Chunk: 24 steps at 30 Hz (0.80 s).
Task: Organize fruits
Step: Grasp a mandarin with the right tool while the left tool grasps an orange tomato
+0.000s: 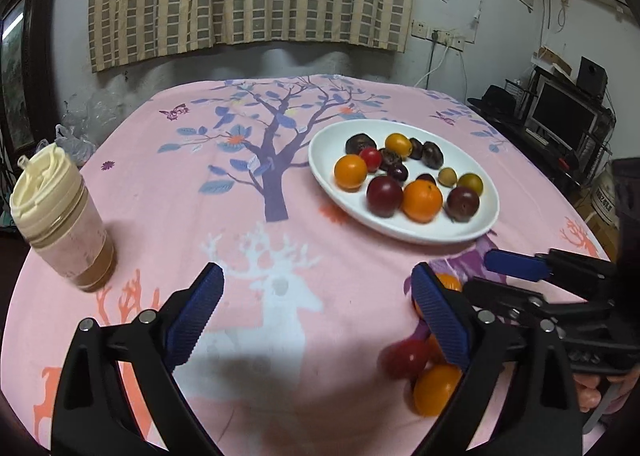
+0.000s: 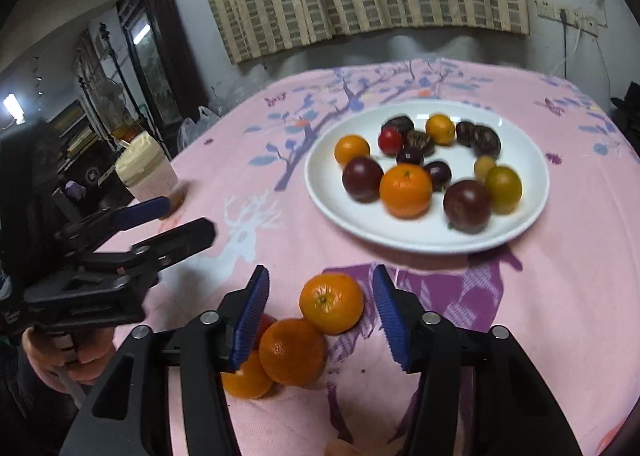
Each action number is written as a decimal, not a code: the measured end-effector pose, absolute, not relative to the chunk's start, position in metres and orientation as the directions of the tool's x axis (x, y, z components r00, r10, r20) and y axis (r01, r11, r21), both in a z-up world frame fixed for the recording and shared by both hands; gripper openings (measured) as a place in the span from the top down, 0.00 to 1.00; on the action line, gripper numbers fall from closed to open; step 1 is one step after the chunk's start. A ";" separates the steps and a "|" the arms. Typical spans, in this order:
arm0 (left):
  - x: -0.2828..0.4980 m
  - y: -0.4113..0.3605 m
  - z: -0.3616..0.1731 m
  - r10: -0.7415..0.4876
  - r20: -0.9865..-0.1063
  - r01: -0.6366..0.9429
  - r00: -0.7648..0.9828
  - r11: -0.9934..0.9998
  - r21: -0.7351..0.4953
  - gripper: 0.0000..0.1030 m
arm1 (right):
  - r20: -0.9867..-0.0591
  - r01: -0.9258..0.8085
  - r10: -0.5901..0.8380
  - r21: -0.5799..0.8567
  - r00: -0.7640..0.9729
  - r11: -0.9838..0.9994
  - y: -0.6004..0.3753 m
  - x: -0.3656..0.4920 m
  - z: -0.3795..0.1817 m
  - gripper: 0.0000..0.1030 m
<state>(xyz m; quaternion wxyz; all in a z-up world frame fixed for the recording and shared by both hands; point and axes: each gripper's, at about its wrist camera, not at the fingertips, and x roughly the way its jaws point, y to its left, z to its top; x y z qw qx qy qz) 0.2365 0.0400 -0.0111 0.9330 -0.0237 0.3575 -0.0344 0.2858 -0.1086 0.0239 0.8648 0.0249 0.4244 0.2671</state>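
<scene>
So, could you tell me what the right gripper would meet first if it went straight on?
Probably the nearest orange, loose on the tablecloth between the open right gripper fingers; the white plate lies beyond.

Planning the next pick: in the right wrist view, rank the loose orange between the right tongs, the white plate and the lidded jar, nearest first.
1. Loose orange, between the open right tongs.
2. White plate, ahead, slightly right.
3. Lidded jar, far left.

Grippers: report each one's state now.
Left gripper: open, holding nothing.
Right gripper: open around the nearest orange, not gripping it.
</scene>
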 end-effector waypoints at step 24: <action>0.221 0.044 -0.001 -0.102 -0.651 0.048 0.752 0.994 -0.100 0.10 | -0.789 -0.278 0.446 0.355 0.424 0.893 -0.108 0.300 -0.001 0.59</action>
